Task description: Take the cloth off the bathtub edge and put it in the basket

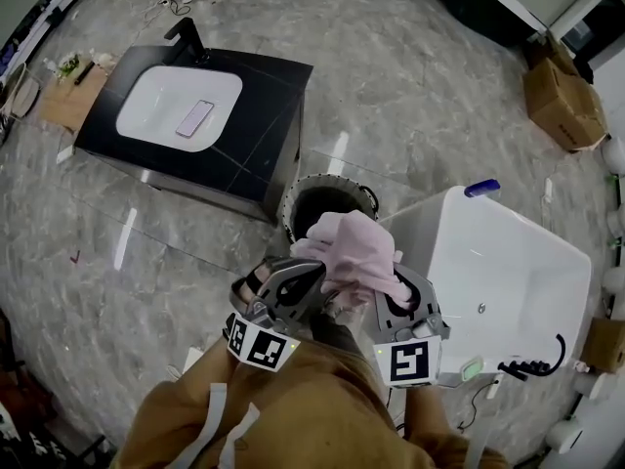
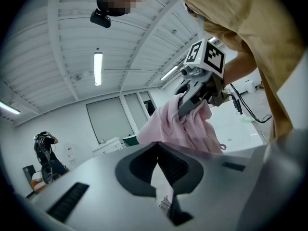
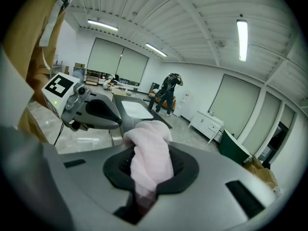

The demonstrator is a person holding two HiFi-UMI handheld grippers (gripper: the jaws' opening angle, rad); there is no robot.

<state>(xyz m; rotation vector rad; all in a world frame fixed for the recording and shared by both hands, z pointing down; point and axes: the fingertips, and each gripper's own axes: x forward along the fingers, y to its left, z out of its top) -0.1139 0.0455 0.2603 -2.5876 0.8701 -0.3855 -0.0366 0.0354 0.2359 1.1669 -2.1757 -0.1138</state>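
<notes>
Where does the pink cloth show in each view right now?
Head view: pink cloth at centre, between left gripper and right gripper, by the basket.
Left gripper view: right of centre, hanging from the right gripper.
Right gripper view: low centre, clamped in its own jaws.
Shared landmark: the person's tan clothing, in all three.

Grey marble floor (image 1: 410, 76) carrying a black sink cabinet (image 1: 264, 101) at upper left, round basket (image 1: 332, 180) standing just beside it, white bathtub (image 1: 439, 218) sitting at right, cardboard box (image 1: 562, 106) resting beyond.
</notes>
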